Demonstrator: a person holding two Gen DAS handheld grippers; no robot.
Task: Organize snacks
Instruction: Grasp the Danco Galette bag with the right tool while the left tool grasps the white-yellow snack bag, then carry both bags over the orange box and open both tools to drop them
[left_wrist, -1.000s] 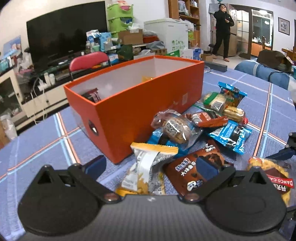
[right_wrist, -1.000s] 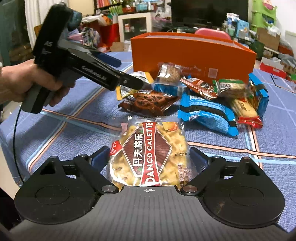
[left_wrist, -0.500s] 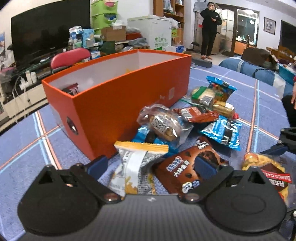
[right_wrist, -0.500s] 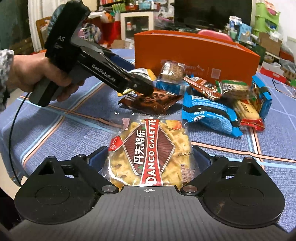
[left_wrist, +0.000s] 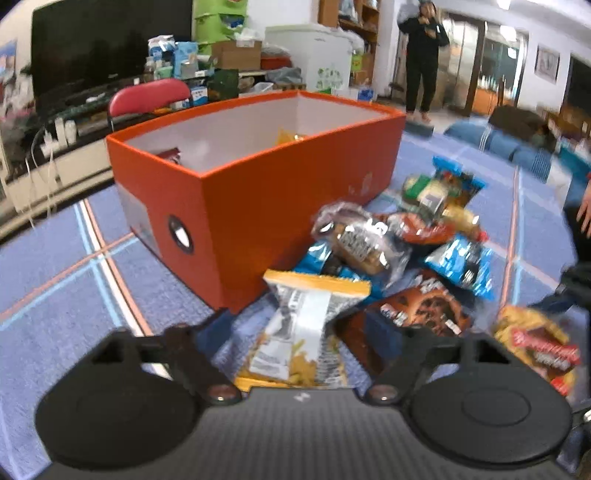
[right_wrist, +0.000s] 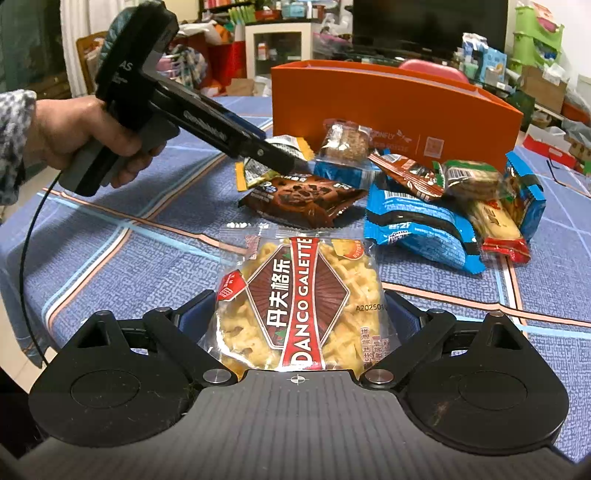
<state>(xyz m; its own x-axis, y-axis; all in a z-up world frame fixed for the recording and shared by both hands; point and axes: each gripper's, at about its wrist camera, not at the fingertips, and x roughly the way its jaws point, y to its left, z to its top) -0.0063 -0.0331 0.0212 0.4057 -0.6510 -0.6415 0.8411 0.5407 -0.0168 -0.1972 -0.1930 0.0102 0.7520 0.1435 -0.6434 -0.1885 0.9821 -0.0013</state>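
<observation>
While the left tool (left_wrist: 295, 328) reaches down into the near edge of the snack pile, its jaws have just been closing around a yellow-and-silver packet (left_wrist: 301, 332), which stands between the two blue pads; the left-wrist view is blurred, so whether the pads already press on the wrapper cannot be told. From the right-wrist view, the same tool sits in a hand (right_wrist: 79, 140) with a patterned sleeve, its black fingers angled down onto that packet just in front of the orange box (left_wrist: 258, 184).

The right tool (right_wrist: 297, 317) holds its jaws apart on either side of a Danco Galette packet (right_wrist: 295, 295) lying flat on the blue checked desk (right_wrist: 110, 258); the pads sit at the wrapper's edges, and a firm grip cannot be confirmed.

The orange box stands open on the desk, with a dark wrapper and something yellow visible inside. Beside it lies the remaining pile: a brown chocolate cookie pack (right_wrist: 299, 199) touching the yellow-and-silver one, a clear-wrapped bar (right_wrist: 345, 138), a large blue packet (right_wrist: 421, 229), and a red-ended biscuit pack (right_wrist: 496, 225). A person in dark clothes (left_wrist: 421, 59) stands far behind.
</observation>
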